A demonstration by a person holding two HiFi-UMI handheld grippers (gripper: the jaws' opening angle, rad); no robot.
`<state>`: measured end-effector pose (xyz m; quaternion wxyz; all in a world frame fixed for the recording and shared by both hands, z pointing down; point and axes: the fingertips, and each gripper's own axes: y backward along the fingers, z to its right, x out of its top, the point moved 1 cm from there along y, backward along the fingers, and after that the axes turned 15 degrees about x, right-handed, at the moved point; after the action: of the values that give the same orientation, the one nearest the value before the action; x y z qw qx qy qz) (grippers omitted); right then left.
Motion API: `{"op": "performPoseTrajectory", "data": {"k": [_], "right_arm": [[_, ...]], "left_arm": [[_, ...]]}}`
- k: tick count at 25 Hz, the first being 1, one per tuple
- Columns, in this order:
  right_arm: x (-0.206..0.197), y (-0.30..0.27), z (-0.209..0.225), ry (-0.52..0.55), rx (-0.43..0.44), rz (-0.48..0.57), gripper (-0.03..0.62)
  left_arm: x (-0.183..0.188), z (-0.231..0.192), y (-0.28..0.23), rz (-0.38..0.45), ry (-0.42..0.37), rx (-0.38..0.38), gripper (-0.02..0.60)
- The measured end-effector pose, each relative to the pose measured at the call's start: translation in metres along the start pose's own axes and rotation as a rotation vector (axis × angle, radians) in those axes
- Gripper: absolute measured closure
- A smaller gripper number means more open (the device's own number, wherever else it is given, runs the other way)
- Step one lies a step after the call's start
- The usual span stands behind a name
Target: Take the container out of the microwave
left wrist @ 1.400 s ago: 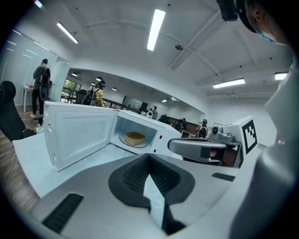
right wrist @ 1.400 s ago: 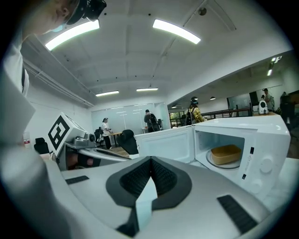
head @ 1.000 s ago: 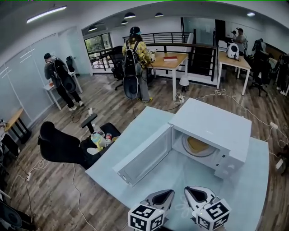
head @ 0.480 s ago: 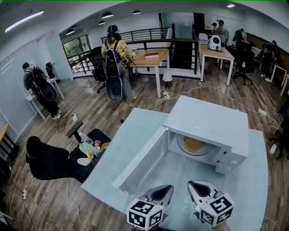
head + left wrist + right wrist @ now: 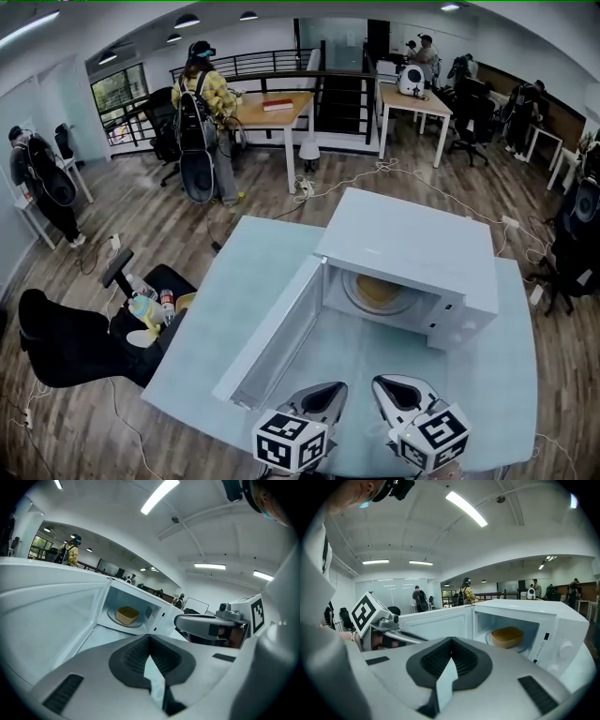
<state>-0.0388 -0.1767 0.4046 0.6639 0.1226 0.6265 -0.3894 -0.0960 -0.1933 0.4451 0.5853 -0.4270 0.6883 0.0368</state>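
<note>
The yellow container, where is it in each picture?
Head view: container right of middle, inside the microwave.
Left gripper view: container left of middle, on the round plate.
Right gripper view: container right of middle.
Shared landmark: the open door, left of the container in every view.

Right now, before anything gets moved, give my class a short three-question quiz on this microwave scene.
1. True or false: the door of the microwave stands open.
2. Where is the yellow container? A on the table; B inside the microwave; C on top of the microwave.
3. Fill in: the left gripper and the right gripper both have their jaws ____, holding nothing.
Key: 1 true; 2 B; 3 shut.
</note>
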Motion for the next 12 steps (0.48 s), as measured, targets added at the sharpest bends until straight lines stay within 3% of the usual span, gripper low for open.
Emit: {"op": "performPoseTrajectory", "data": {"k": [6,12], "right_arm": [[-0.008,0.013,0.019,-0.001,-0.061,-0.052,0.585],[0.000,0.012,0.033,0.031,-0.055,-0.059,0.585]], "left_arm": [[-0.005,0.010,-0.014,-0.024,0.024,-0.033,0.568],[-0.002,0.024,-0.022,-0.037,0.018,-0.057,0.568]]}}
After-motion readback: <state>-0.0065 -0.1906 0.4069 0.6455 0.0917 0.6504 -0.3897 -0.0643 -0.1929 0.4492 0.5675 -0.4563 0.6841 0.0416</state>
